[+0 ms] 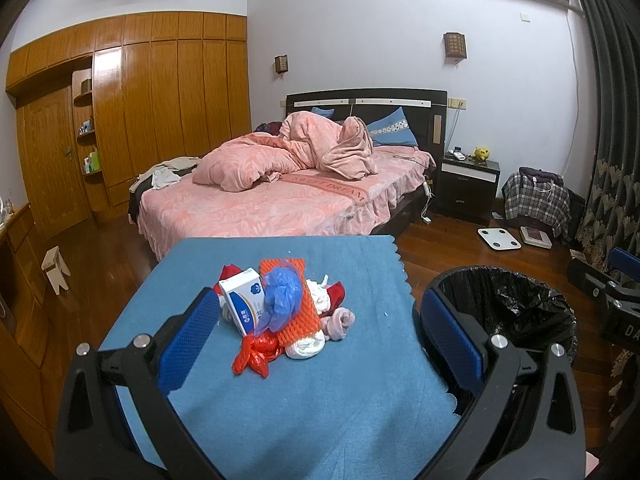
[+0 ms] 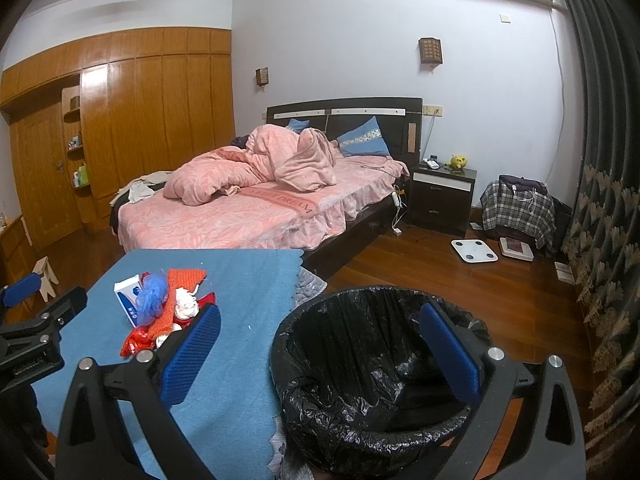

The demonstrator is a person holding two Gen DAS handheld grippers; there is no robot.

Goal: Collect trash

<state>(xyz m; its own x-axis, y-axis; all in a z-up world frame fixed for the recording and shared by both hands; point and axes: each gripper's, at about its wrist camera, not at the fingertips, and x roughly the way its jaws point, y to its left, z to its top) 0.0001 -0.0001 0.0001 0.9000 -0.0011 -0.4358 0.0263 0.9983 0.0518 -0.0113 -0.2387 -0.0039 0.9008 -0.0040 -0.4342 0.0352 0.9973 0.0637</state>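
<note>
A pile of trash [image 1: 280, 312] lies on a table with a blue cloth [image 1: 320, 400]: a white box [image 1: 244, 304], a blue plastic bag [image 1: 282, 300], orange foam netting [image 1: 300, 320], red wrappers [image 1: 256, 354] and white tissue. My left gripper [image 1: 316, 344] is open and empty, just short of the pile. A bin lined with a black bag [image 2: 376, 376] stands right of the table. My right gripper [image 2: 320, 356] is open and empty over the bin's near rim. The pile also shows in the right wrist view [image 2: 164, 308].
A bed with pink bedding [image 1: 280, 192] stands beyond the table. A dark nightstand [image 1: 468, 184], a white scale [image 1: 499, 238] and a plaid bag [image 1: 536, 200] sit on the wooden floor to the right. A wooden wardrobe [image 1: 140, 120] fills the left wall. Curtains [image 2: 600, 200] hang at the right.
</note>
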